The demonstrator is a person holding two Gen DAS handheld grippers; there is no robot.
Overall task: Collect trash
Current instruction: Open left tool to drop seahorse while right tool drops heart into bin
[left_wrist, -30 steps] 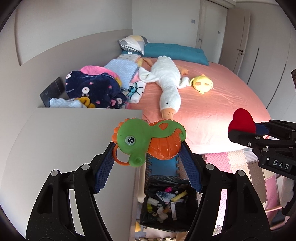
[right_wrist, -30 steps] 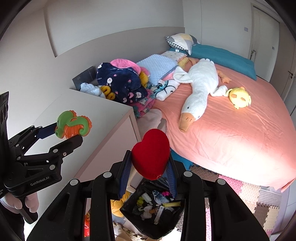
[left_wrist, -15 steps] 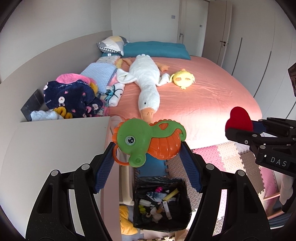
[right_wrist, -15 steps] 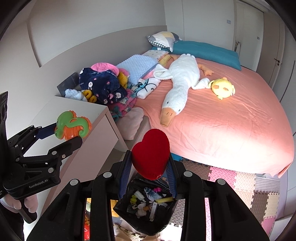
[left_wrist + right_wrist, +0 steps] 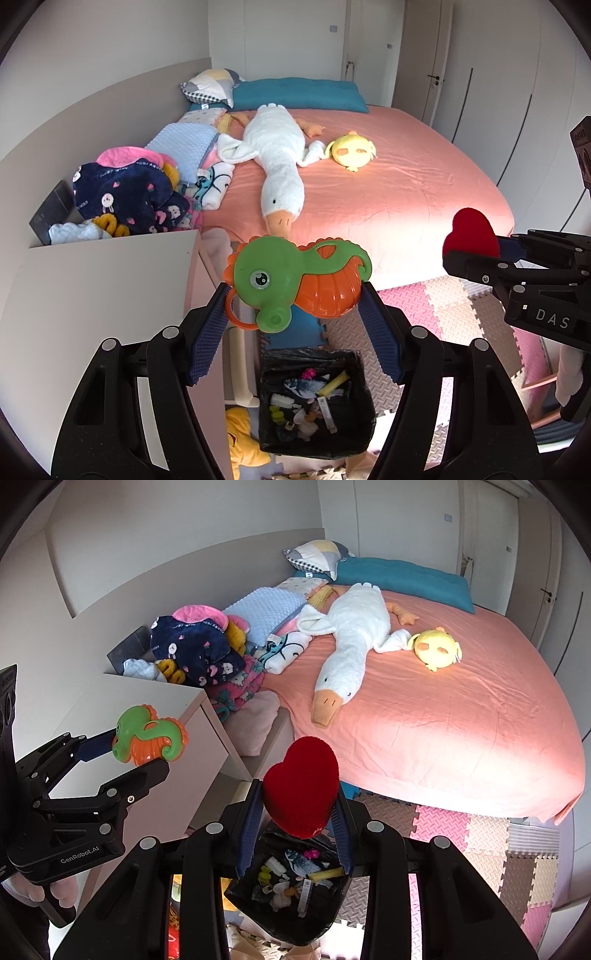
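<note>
Your left tongs [image 5: 295, 291] are clamped on the green and orange seahorse toy [image 5: 295, 282], its blue pads pressed against both ends. The toy hangs in the air just above the black-lined trash bin [image 5: 316, 400], which stands on the floor below with small scraps already in it. Your right tongs [image 5: 297, 805] are clamped on the red plush heart [image 5: 301, 786], which stands upright between the pads, also above the bin [image 5: 291, 886]. From your right camera, the left tongs [image 5: 147, 746] show at the left with the seahorse [image 5: 149, 734] in them. From your left camera, the right tongs [image 5: 476, 243] and heart [image 5: 471, 232] sit at the right edge.

The bin stands just beside the pale tabletop [image 5: 99, 291] of a bedside cabinet, on foam floor mats [image 5: 424, 306] in pink, cream and brown. Something yellow [image 5: 240, 435] lies on the floor next to the bin; it looks like soft cloth, but you cannot tell for sure.

Beyond is the bed [image 5: 406, 177] with its salmon sheet. On it lie a long white goose plush [image 5: 279, 155], a small yellow chick plush [image 5: 352, 149], a teal pillow [image 5: 299, 94] and a heap of blankets [image 5: 136, 192] by the wall.
</note>
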